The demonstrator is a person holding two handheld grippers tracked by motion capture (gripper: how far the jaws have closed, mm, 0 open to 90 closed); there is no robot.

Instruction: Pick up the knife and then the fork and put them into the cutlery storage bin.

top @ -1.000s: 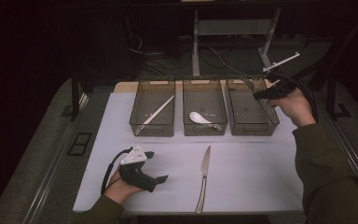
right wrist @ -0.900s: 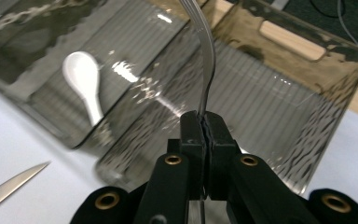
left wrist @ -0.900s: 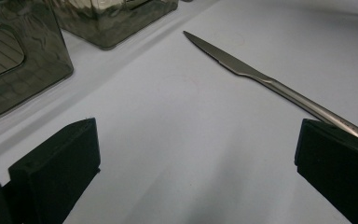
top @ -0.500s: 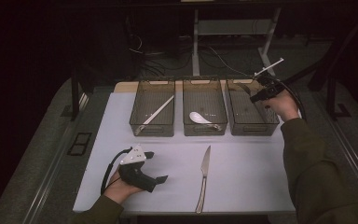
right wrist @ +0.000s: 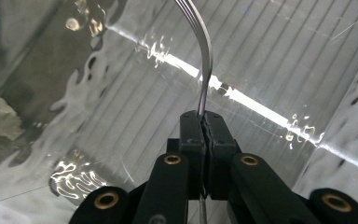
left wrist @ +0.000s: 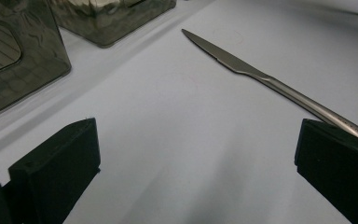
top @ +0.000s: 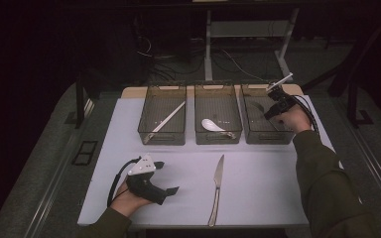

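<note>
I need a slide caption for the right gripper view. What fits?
Right gripper, jaws shut on a fork, holds it tines-first over the ribbed floor of a clear bin.

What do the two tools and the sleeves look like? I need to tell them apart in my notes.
The left tool is black, with a grey three-cornered plate on top, blocky black pads and a black cable looping behind. The right tool is black too, with brass-coloured pins on its links and a dark cable. Both sleeves are olive green.
</note>
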